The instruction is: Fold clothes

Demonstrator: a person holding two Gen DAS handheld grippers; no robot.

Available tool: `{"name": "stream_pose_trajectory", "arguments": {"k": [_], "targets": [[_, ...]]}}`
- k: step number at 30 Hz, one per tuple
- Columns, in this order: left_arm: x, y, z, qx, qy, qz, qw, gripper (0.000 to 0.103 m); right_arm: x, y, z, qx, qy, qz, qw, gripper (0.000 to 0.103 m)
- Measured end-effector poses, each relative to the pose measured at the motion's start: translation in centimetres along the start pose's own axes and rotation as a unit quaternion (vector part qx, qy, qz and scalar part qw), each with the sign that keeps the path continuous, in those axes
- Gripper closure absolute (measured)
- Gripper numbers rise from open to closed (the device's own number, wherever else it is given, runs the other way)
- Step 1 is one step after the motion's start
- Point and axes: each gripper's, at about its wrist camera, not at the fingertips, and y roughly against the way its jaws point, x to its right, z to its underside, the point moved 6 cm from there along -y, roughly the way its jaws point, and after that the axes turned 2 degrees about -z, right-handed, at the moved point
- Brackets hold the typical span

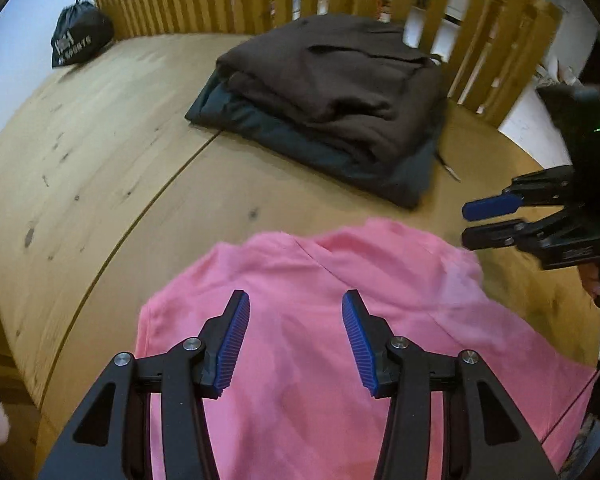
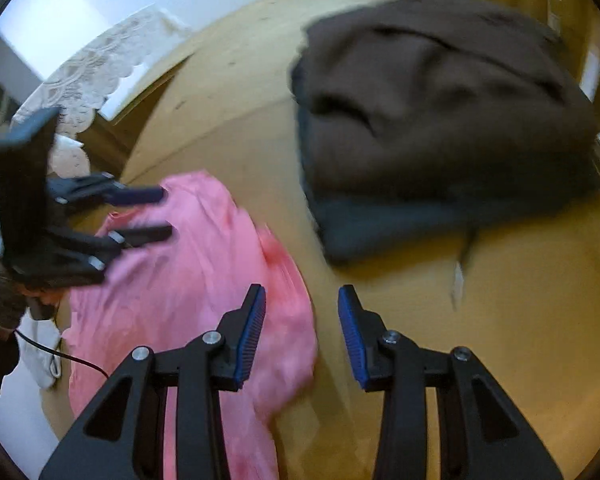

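**Fig.: Pink garment on round table, both grippers above it**

We see a round wooden table [image 1: 100,152] filling most of both views, w/ a slatted wooden screen [image 1: 204,0] along its far edge. On the far right part of the table lies a stack of folded clothes: a brown garment [image 1: 340,80] on top of a dark blue-grey garment [image 1: 284,128]. The pink garment [image 1: 320,340] lies at the near edge of the table, spread but rumpled, its near part hanging past the rim; it is apart from the stack.

Our left gripper [image 1: 296,328] hovers over the pink garment, jaws spread wide, nothing between them. Our right gripper [image 2: 302,324] sits over the garment's right edge, jaws also wide and empty; left finger above pink cloth, right finger above bare wood. Whether either touches the cloth we cannot tell; the right wrist view is blurred.

Far left on the table rests a small black bag [image 1: 80,36] w/ white lettering. A white lace cloth [image 2: 96,76] shows beyond the table's left edge.
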Motion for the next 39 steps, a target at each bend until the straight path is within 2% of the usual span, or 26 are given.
{"name": "stream_pose_trajectory", "arguments": {"k": [3,6,9,16,17,18,21,24,26,28,30,32,36,39], "targets": [[-1.1,-1.9,-0.6,-0.019,0.006,0.001,0.9998,0.057,-1.0,-1.9,-1.9,-0.03,0.053,-0.002,0.998,0.07],[-2.1,-3.4,-1.0,-0.034,0.013,0.002,0.9993,0.057,-1.4,-3.2,-2.7,-0.054,0.088,0.014,0.995,0.07],[-2.9,-3.4,-0.5,-0.035,0.026,0.006,0.9991,0.057,-1.6,-4.4,-3.2,-0.08,0.093,0.001,0.992,0.07],[-4.5,-3.9,0.2,-0.039,0.044,0.007,0.9982,0.057,-3.0,-5.7,-2.4,-0.114,0.137,0.007,0.984,0.07],[-4.5,-3.9,0.2,-0.04,0.043,0.007,0.9982,0.057,-3.2,-5.7,-2.4,-0.113,0.139,0.004,0.984,0.078],[-4.5,-4.0,0.3,-0.039,0.042,0.008,0.9983,0.057,-3.3,-5.8,-2.3,-0.119,0.137,-0.003,0.983,0.099],[-4.4,-4.2,0.3,-0.038,0.037,0.009,0.9985,0.056,-3.6,-5.5,-2.3,-0.119,0.139,-0.009,0.983,0.099],[-4.2,-4.3,0.4,-0.038,0.031,0.011,0.9987,0.053,-3.3,-3.3,-3.0,-0.089,0.127,-0.004,0.988,0.1],[-4.1,-4.4,0.4,-0.037,0.028,0.012,0.9989,0.052,-2.1,-1.3,-4.0,-0.053,0.1,0.013,0.993,0.1],[-4.0,-4.6,0.4,-0.036,0.024,0.013,0.9989,0.049,-0.1,0.0,-4.4,-0.039,0.057,0.053,0.996,0.1],[-4.0,-4.7,0.4,-0.036,0.021,0.014,0.999,0.047,0.7,-0.3,-3.7,-0.06,0.039,0.06,0.996,0.099],[-3.9,-4.8,0.4,-0.038,0.018,0.014,0.999,0.046,1.1,-0.3,-3.4,-0.059,0.038,0.087,0.994,0.092],[-3.9,-5.2,0.3,-0.046,0.01,0.005,0.9989,0.045,2.4,2.4,-3.4,-0.022,-0.012,0.061,0.998,0.087],[-4.5,-5.4,0.4,-0.055,0.02,-0.007,0.9983,0.048,3.2,3.3,-1.9,-0.03,-0.023,0.052,0.998,0.087]]}}
